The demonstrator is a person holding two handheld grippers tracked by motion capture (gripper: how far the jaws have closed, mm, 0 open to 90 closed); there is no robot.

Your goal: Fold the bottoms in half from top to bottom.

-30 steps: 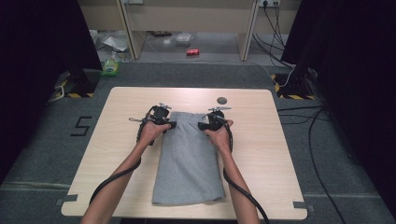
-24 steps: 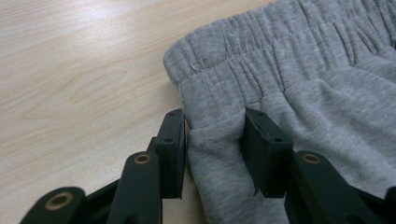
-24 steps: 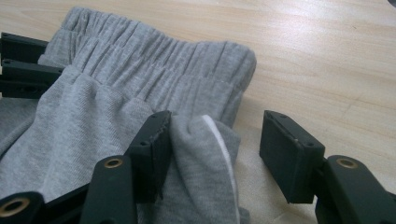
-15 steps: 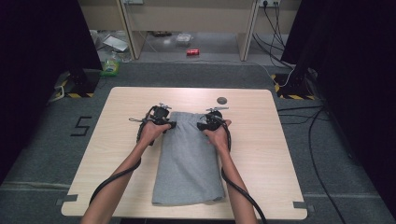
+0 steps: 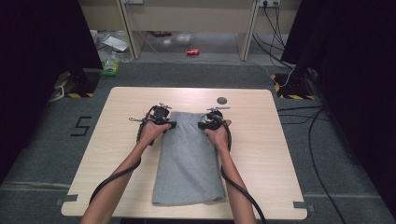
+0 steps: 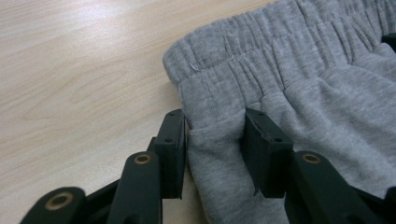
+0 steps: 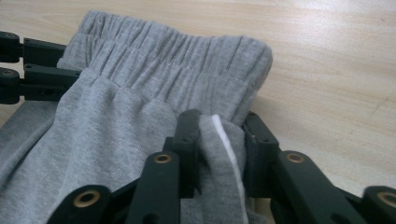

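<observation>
A grey garment with an elastic waistband [image 5: 189, 158] lies folded lengthwise on the wooden table [image 5: 261, 140], waistband at the far end. My left gripper [image 5: 170, 124] holds the waistband's left corner. In the left gripper view its jaws [image 6: 215, 126] pinch a fold of grey cloth [image 6: 303, 93] just below the elastic. My right gripper [image 5: 201, 126] holds the right corner. In the right gripper view its jaws [image 7: 217, 123] clamp a bunched fold of the garment [image 7: 140, 93] with a white seam edge showing. The left gripper's jaws [image 7: 28, 70] show at the far side of the waistband.
A small dark disc [image 5: 222, 100] lies on the table beyond the right gripper. Bare wood surrounds the garment on both sides. On the floor beyond the table are a red can [image 5: 192, 52] and a green bottle [image 5: 110, 67]. Cables trail from both grippers along the forearms.
The right gripper has shifted slightly inward along the waistband. The left gripper and the garment look unchanged.
</observation>
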